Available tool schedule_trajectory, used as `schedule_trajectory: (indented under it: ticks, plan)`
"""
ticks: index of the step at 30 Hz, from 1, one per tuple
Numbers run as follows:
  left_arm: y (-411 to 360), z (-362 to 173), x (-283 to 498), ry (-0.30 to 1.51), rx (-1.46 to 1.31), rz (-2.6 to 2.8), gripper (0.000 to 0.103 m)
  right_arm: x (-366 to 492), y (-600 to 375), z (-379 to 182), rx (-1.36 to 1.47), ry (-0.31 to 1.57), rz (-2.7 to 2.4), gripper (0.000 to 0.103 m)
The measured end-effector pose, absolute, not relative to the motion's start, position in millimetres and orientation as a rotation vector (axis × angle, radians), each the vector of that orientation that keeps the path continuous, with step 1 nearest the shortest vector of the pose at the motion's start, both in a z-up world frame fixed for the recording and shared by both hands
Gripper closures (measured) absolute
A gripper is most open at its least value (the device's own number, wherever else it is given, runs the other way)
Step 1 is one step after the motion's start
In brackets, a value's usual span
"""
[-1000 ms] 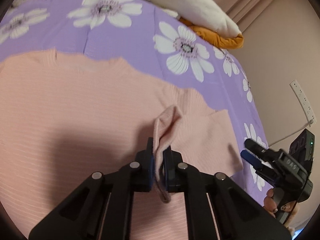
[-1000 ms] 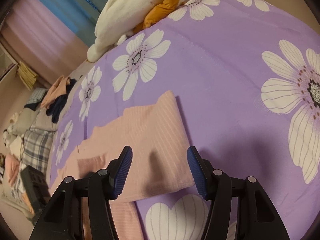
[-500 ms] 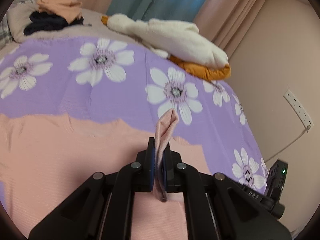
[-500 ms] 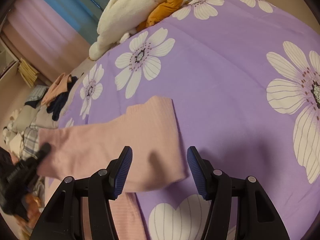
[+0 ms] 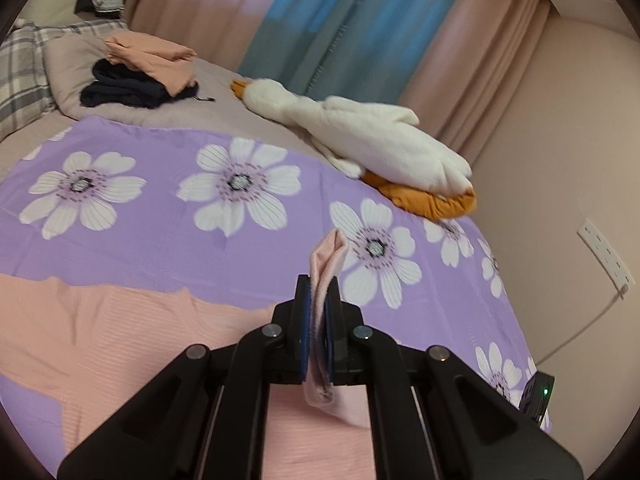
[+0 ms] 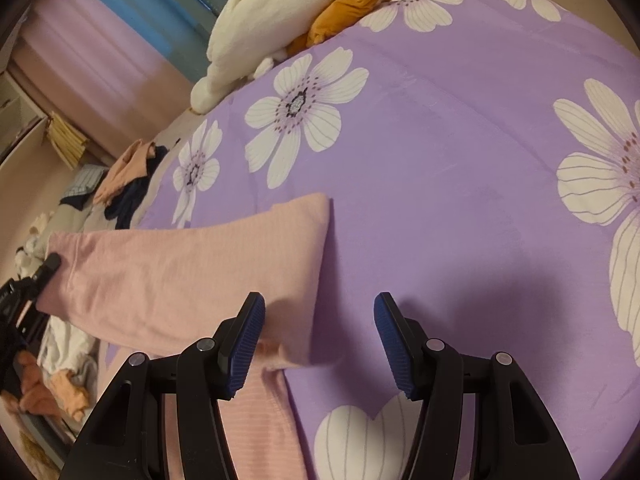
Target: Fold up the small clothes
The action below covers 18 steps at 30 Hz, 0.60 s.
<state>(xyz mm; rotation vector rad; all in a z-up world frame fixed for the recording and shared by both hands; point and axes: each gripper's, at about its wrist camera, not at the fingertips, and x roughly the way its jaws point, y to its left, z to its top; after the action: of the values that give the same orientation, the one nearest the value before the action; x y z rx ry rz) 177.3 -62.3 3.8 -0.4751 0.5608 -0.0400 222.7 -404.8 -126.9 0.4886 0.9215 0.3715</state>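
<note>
Between the blue pads of the left tool (image 5: 318, 320), a pinch of pale pink cloth is sitting clamped tight: this is the sleeve (image 5: 326, 264) of the pink ribbed top (image 5: 120, 336), and its cuff is poking up past the fingertips while a fold is hanging down below them. Just under and to the left of that tool, the body of the top is lying spread flat on the purple flowered sheet (image 5: 168, 224), its edge running away toward the left rim.

Over at the right tool (image 6: 320, 334), the jaws are standing wide apart with nothing between them. They are hovering above the sheet (image 6: 460, 184), and the left pad is sitting right at the edge of the sleeve (image 6: 192, 272), though whether it is touching is hard to tell. From there the sleeve is stretching out leftward, lifted off the bed, to where the left tool (image 6: 50, 264) is gripping its far end at the rim of the view. Below the right tool, a strip of the top (image 6: 256, 420) is running down out of frame.

Further ahead of the left tool, a white plush goose (image 5: 360, 140) is lying across the bed with its orange feet (image 5: 432, 200) toward the right. Beyond it to the left, a small stack of folded clothes (image 5: 144, 72), peach over dark navy, is resting near a plaid pillow (image 5: 20, 76). Farthest back, pink and blue curtains (image 5: 320, 20) are hanging behind the bed, and a white power strip (image 5: 604, 252) is showing on the wall at the right.
</note>
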Motion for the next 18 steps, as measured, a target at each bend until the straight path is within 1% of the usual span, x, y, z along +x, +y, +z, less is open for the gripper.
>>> schedule_trajectory:
  ticks: [10, 12, 14, 17, 18]
  plan:
    - [-22, 23, 162, 0.493, -0.490, 0.057, 0.098, 224, -375, -133, 0.430, 0.958, 0.424, 0.044]
    - [-19, 25, 160, 0.488, -0.491, 0.057, 0.100, 224, -368, -135, 0.427, 0.964, 0.451, 0.045]
    - [-22, 20, 163, 0.528, -0.450, 0.044, 0.099, 226, -363, -138, 0.434, 0.978, 0.465, 0.046]
    - [-21, -5, 169, 0.616, -0.433, 0.060, 0.099, 228, -360, -140, 0.415, 0.992, 0.442, 0.047]
    - [-18, -13, 168, 0.632, -0.450, 0.063, 0.097, 228, -361, -141, 0.411, 0.995, 0.437, 0.047]
